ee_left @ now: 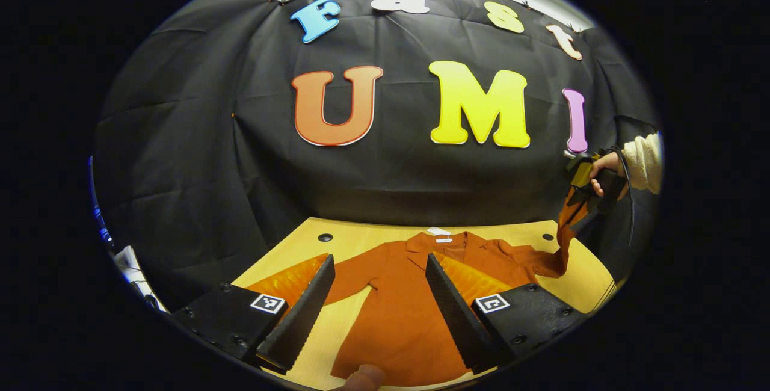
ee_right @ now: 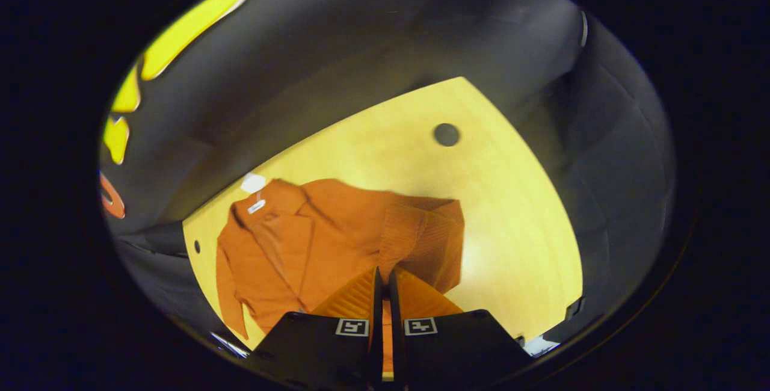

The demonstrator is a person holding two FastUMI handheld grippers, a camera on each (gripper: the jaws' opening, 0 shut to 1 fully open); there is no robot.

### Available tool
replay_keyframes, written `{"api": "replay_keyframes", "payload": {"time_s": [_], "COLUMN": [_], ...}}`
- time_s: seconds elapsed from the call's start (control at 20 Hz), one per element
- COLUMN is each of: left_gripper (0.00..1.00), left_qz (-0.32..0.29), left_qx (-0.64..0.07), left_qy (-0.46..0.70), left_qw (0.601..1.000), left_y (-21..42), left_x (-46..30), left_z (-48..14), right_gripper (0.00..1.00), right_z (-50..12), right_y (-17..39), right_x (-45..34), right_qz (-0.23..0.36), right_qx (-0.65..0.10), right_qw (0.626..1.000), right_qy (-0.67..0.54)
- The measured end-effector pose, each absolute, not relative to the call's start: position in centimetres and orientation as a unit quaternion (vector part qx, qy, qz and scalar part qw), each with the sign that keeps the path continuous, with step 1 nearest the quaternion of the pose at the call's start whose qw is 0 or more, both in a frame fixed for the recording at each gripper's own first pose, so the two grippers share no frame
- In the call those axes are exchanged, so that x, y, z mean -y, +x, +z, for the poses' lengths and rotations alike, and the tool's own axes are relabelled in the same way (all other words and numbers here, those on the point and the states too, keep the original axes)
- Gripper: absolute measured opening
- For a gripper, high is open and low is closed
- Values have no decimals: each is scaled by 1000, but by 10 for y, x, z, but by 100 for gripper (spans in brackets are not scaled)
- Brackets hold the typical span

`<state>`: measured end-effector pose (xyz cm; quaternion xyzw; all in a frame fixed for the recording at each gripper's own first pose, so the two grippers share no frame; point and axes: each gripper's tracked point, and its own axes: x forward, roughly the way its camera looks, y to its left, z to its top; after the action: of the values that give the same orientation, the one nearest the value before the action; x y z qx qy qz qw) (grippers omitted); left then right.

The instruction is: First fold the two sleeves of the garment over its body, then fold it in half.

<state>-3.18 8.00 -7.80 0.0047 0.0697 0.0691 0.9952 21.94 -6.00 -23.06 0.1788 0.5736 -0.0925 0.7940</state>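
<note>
Garment [ee_left: 397,313] lies flat on table [ee_left: 361,236], collar [ee_left: 442,240] toward the booth wall, hem toward the camera; long axis runs near-to-far. One sleeve [ee_left: 283,280] spread out flat to the side. Other sleeve [ee_left: 556,252] lifted off the table, stretched up and sideways. Left gripper [ee_left: 379,295] hangs above the garment body, jaws wide apart, holding nothing. Right gripper [ee_right: 385,295] clamped narrow on the raised sleeve cuff, fabric pinched between both fingers; in the left gripper view a hand [ee_left: 601,171] with a pale knit cuff holds it by the table's edge. White tags [ee_right: 252,183] at the collar. Round holes [ee_right: 446,134] in the tabletop, away from the cloth.
</note>
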Motion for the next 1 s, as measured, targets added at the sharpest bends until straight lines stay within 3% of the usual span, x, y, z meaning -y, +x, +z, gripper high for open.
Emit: {"api": "replay_keyframes", "payload": {"time_s": [0.45, 0.8, 1.0], "left_gripper": [99, 99, 99], "left_qz": [104, 135, 157], "left_qx": [-87, -105, -120], "left_qy": [0, -17, -23], "left_qw": [991, 985, 980], "left_y": [-58, -81, -94], "left_x": [-149, -185, -203], "left_z": [-119, -144, -158], "right_gripper": [7, 7, 7], "right_z": [-243, -307, -349], "right_y": [241, 232, 237], "right_x": [-184, -317, -353], "right_qz": [35, 88, 75], "right_qx": [-602, -627, -637], "right_qw": [794, 772, 765], "right_qy": [77, 54, 57]}}
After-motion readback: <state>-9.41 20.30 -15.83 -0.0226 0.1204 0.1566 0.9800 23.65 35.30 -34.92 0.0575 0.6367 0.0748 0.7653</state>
